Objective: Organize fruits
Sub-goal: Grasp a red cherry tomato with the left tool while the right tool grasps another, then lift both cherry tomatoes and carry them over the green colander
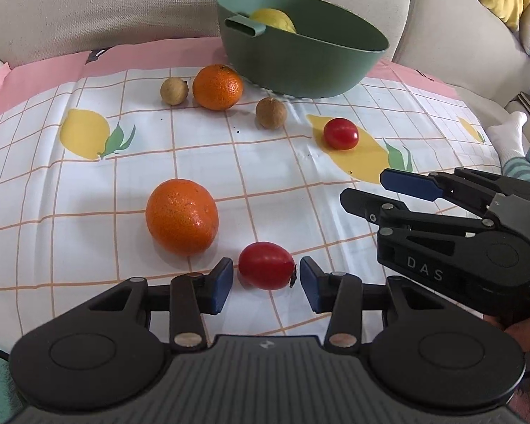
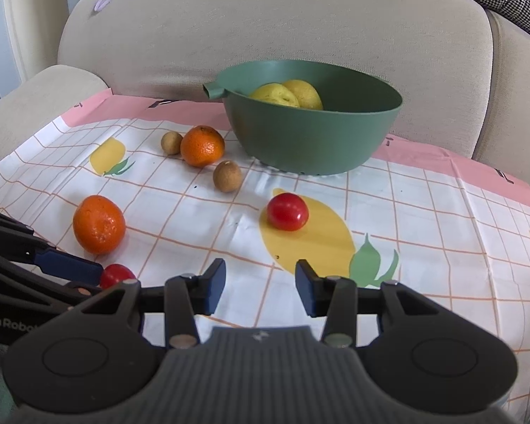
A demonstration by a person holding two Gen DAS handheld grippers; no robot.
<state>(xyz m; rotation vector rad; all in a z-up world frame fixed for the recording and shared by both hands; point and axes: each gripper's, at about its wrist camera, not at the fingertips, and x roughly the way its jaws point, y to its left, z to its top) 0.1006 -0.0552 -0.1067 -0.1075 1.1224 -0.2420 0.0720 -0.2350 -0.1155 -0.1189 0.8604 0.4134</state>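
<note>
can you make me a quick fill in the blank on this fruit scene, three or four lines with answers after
1. The green bowl holds only ____ fruits.
2. The number of oranges lying on the cloth is ____.
3. Between the jaws of the left gripper sits a red ____.
4. The right gripper has ____ between its jaws.

Missing words: yellow; two; tomato; nothing

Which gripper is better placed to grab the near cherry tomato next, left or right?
Left. The left gripper already straddles the near cherry tomato, a pad on each side with small gaps remaining. The right gripper is open over bare cloth, with nothing between its pads.
</note>
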